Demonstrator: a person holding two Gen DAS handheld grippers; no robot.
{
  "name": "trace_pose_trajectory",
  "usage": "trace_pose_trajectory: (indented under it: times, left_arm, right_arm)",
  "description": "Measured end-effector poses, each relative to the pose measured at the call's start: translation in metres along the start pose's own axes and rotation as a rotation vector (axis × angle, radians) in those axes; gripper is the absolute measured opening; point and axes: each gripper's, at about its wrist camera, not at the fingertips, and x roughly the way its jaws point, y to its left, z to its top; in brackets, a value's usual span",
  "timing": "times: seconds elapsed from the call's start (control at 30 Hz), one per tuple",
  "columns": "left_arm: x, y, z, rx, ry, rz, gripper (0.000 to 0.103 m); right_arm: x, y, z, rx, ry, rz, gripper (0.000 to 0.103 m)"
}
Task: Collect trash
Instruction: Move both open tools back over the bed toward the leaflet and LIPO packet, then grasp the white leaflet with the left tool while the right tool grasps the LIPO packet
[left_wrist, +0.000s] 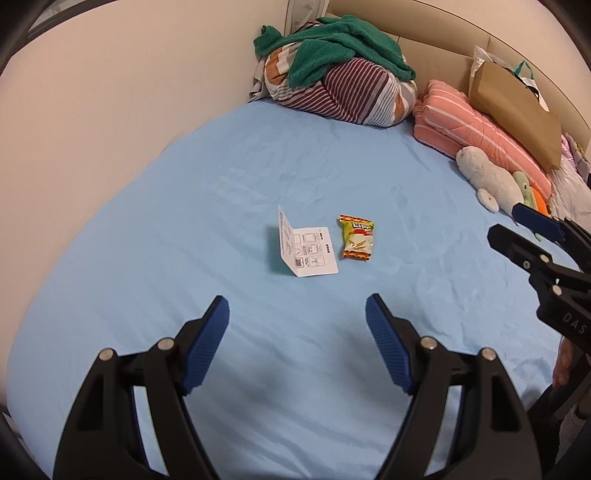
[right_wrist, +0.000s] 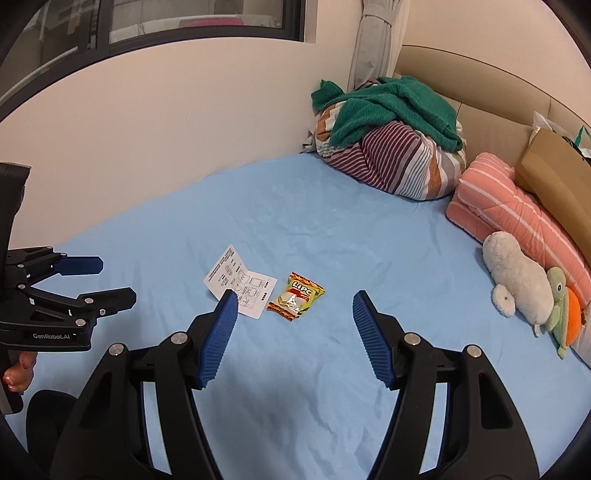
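Nearest the cameras, both tools hang over the blue bed sheet (left_wrist: 155, 229) with nothing in them: the left gripper (left_wrist: 297, 347) has its jaws spread wide and empty, and the right gripper (right_wrist: 291, 338) likewise stands open with only sheet showing between its pads.

A little further out lie the two pieces of trash, just beside each other in the middle of the bed: a folded white leaflet (left_wrist: 308, 251), one flap standing up, and a small yellow snack packet (left_wrist: 357, 238) to its right. The leaflet lies almost flat on soft fabric, so jaws closing on it could pinch up the sheet instead, or merely push the paper along (the raised flap looks the better hold). The packet is slick and puffy and may squirt out of a shallow grip. The two grippers, aimed at neighbouring things, could also knock together.

Farthest back, the striped bedding bundle (left_wrist: 343, 92), the pink folded blanket (left_wrist: 461, 122), the soft toys (left_wrist: 487, 181) and the brown paper bag (left_wrist: 517, 110) are not obviously trash; taking one would be a mistake.
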Motion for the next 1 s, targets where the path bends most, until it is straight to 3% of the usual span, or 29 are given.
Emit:
trace_pose_trajectory:
  times: [0.47, 0.77, 0.87, 1.0]
  left_arm:
    - [0.109, 0.01, 0.027, 0.0, 0.064, 0.052, 0.076]
    - [0.172, 0.019, 0.032, 0.032, 0.119, 0.071, 0.074]
    - [0.187, 0.022, 0.033, 0.032, 0.134, 0.042, 0.06]
    - [0.202, 0.023, 0.032, 0.034, 0.152, 0.004, 0.034]
  right_arm:
    - [0.135, -0.017, -0.014, 0.074, 0.122, 0.019, 0.062]
    - [0.211, -0.016, -0.022, 0.056, 0.185, 0.007, 0.062]
    - [0.229, -0.016, -0.027, 0.066, 0.207, -0.001, 0.062]
    - [0.242, -0.015, -0.035, 0.087, 0.225, -0.001, 0.062]
